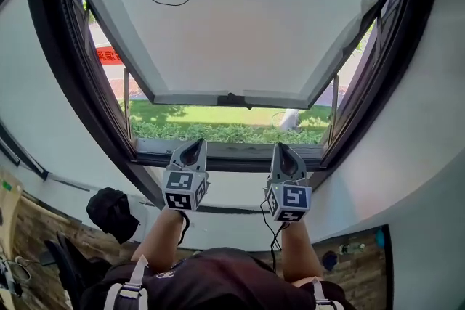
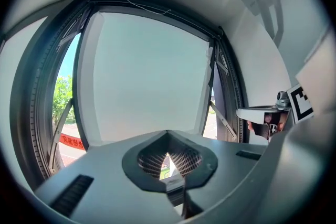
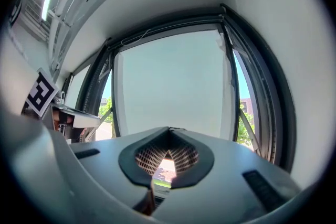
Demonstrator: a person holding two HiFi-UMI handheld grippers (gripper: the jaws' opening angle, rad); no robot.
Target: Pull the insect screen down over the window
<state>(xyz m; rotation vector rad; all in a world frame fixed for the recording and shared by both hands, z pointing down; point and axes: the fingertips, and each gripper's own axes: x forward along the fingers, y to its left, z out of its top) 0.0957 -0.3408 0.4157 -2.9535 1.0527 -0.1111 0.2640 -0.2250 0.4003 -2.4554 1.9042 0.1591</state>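
Observation:
The dark-framed window (image 1: 87, 83) fills the head view. Its pale sash (image 1: 232, 33) is swung outward, with a dark handle (image 1: 231, 99) on its lower edge. A thin black cord (image 1: 174, 0) loops down from the top of the frame and also shows as the cord (image 2: 149, 8) in the left gripper view. I see no mesh across the opening. My left gripper (image 1: 192, 151) and right gripper (image 1: 283, 156) are side by side just below the lower frame, pointing at the window. Both are shut and hold nothing. The same shows at the left gripper (image 2: 167, 134) and right gripper (image 3: 169, 128).
A white sill (image 1: 232, 192) and white reveal walls (image 1: 407, 141) surround the window. Grass and a hedge (image 1: 218, 128) lie outside. A black cap (image 1: 112, 213) sits at lower left. Bottles (image 1: 349, 249) stand on the wooden floor at lower right.

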